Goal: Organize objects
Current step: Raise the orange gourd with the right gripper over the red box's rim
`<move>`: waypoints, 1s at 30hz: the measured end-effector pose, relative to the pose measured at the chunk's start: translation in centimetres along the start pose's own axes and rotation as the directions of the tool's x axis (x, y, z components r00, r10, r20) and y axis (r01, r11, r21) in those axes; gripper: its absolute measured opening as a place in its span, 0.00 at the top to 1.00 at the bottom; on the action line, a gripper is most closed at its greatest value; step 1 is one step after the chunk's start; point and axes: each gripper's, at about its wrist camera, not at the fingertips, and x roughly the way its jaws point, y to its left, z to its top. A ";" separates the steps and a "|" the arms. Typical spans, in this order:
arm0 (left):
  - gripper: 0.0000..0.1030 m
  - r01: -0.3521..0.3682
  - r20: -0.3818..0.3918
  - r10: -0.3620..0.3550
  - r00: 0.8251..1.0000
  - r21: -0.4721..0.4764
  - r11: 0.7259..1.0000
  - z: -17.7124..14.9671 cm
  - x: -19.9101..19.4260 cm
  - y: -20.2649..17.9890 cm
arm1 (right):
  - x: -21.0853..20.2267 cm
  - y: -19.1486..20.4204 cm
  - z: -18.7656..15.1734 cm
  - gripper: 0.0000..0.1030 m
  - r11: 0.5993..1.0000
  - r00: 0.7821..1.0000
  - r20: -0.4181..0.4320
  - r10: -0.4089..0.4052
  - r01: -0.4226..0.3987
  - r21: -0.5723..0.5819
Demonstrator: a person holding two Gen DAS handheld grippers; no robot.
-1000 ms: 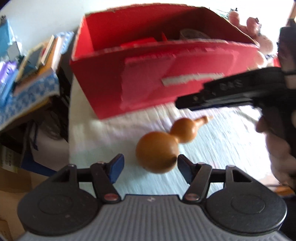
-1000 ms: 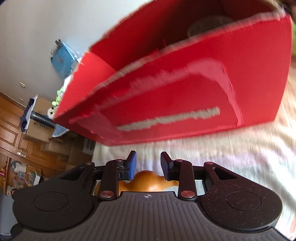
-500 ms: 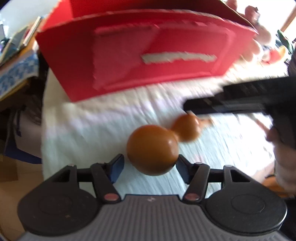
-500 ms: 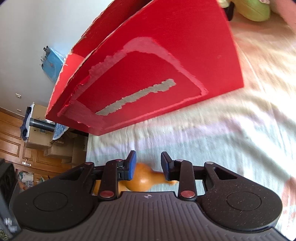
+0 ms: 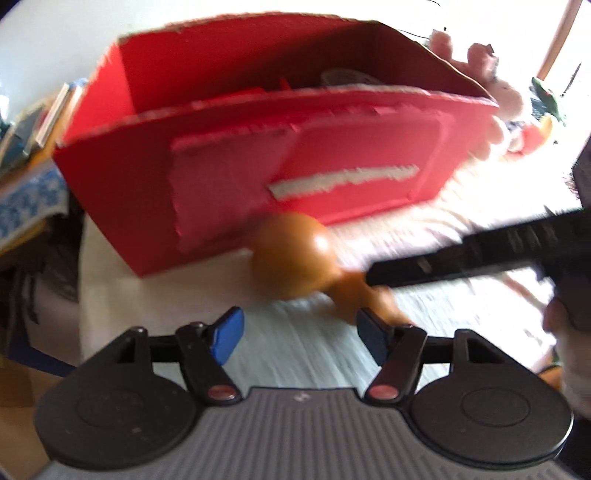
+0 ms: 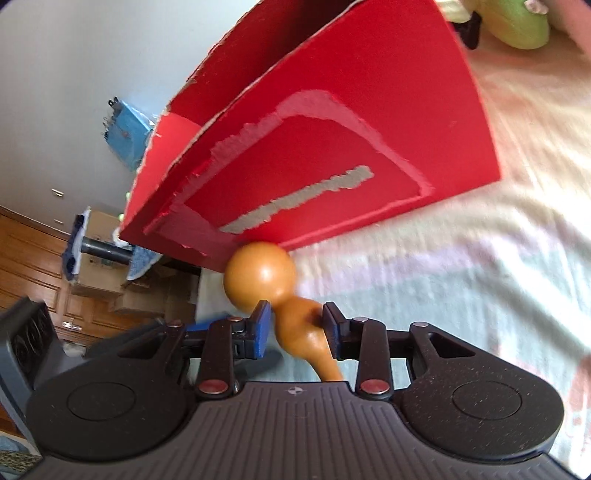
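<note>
A brown bottle gourd (image 5: pixel 291 258) is in front of a red cardboard box (image 5: pixel 258 155) on a white cloth. My right gripper (image 6: pixel 297 328) has its fingers around the gourd's small upper bulb (image 6: pixel 299 325) and stem, and its black fingers (image 5: pixel 461 258) reach in from the right in the left wrist view. My left gripper (image 5: pixel 299 330) is open and empty just below the gourd. The box is open at the top, with things inside that I cannot make out.
A side table with stacked books (image 5: pixel 33 129) stands left of the box. Pink and green soft toys (image 5: pixel 506 99) lie beyond its right end. A green plush (image 6: pixel 517 26) shows behind the box. Wooden cabinets and cardboard boxes (image 6: pixel 96 266) stand at the far left.
The right gripper has come onto the gourd's neck and the gourd has shifted up toward the box. The left gripper has drawn back from the gourd and stays open.
</note>
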 end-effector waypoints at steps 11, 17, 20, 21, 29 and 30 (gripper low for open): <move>0.29 0.087 -0.025 -0.088 0.996 -0.026 0.996 -1.2 -0.2 0.0 | 4.2 3.1 0.6 0.63 0.995 0.991 -0.132 -0.006 -0.007 -0.099; 0.37 0.033 -0.036 -0.035 0.999 -0.044 0.999 -1.6 0.2 1.1 | 5.4 5.0 0.9 0.58 0.981 0.992 -0.121 -0.042 0.018 -0.192; 0.48 0.024 -0.046 -0.026 0.999 -0.042 0.999 -1.5 0.5 1.1 | 6.3 5.4 0.8 0.58 0.976 0.990 -0.139 -0.040 0.009 -0.218; 0.49 0.021 -0.051 -0.023 0.998 -0.042 0.999 -1.5 0.7 1.1 | 6.5 5.5 0.7 0.59 0.974 0.989 -0.142 -0.043 0.010 -0.225; 0.66 -0.009 -0.063 0.008 0.998 -0.012 1.000 -2.1 1.0 0.6 | 6.6 3.7 0.8 0.63 0.990 0.986 -0.169 0.000 -0.024 -0.137; 0.66 -0.010 -0.062 0.009 0.998 -0.007 1.000 -2.2 0.9 0.5 | 6.3 3.7 0.7 0.64 0.990 0.986 -0.167 0.001 -0.024 -0.136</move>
